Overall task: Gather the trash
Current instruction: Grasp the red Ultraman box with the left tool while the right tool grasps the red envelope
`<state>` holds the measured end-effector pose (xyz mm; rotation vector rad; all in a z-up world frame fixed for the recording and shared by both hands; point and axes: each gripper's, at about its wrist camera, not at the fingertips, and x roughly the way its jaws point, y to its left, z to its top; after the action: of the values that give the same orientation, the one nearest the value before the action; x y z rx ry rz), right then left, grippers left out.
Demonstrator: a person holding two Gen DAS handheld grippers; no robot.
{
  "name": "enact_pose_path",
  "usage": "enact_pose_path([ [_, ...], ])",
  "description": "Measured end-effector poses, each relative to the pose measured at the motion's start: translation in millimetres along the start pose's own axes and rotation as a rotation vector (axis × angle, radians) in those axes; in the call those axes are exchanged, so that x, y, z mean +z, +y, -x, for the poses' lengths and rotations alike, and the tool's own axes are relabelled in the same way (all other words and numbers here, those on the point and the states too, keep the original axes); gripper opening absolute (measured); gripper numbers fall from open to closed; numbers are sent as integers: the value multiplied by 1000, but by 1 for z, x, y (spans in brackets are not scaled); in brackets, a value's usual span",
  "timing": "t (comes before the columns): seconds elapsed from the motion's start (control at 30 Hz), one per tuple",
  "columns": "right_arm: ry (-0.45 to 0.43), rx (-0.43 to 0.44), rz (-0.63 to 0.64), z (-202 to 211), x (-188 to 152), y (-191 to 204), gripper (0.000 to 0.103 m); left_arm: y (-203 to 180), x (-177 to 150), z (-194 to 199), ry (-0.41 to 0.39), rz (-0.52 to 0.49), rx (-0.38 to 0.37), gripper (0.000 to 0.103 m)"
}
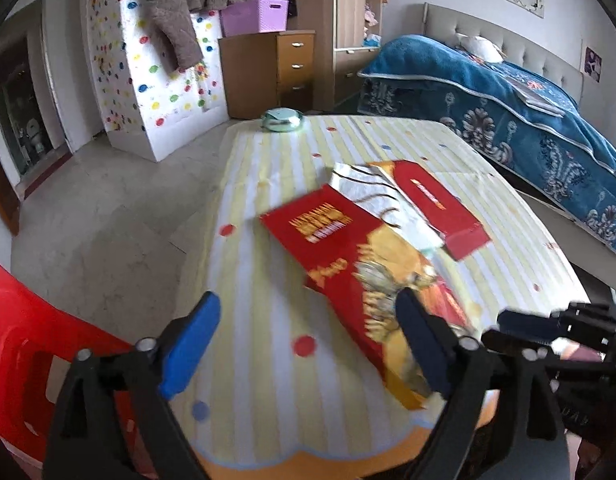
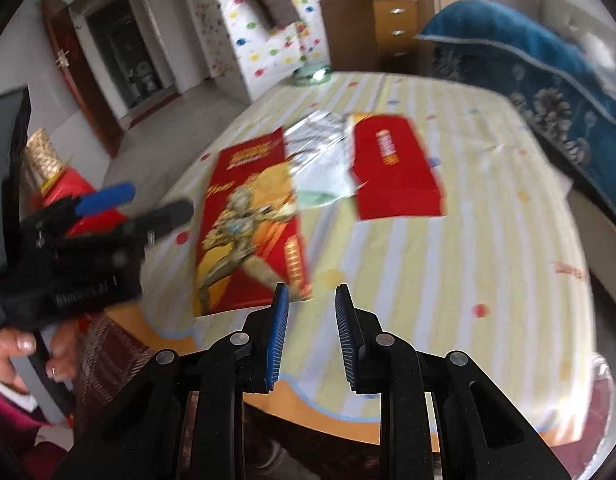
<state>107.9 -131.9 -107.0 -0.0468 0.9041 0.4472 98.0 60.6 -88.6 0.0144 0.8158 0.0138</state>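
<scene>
On the table covered by a yellow-and-white striped cloth with coloured dots (image 1: 268, 360), a flattened red and gold printed cardboard box (image 1: 347, 256) lies near the front edge, a crinkled silver foil wrapper (image 1: 367, 192) touching it, and a smaller red carton (image 1: 439, 200) just beyond. The left gripper (image 1: 308, 344) hovers over the box's near end, jaws spread wide, holding nothing. The right gripper (image 2: 311, 336) hangs at the table edge beside the box, jaws parted and empty. A round green tin (image 1: 282, 120) sits at the far edge.
</scene>
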Motion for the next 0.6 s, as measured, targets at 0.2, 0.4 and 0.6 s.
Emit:
enact_pose_path([
  [0.2,-29,-37,-52,10,0,-23,34,-35,5,-21,45,21,-1,96],
  [0.4,-34,-40,-92,19,-7,-51,38,-54,21,-56,114,69,104,96],
  [0.6,-36,-31,-101,19,-12,-58,39,-55,20,-70,171,82,164,96],
])
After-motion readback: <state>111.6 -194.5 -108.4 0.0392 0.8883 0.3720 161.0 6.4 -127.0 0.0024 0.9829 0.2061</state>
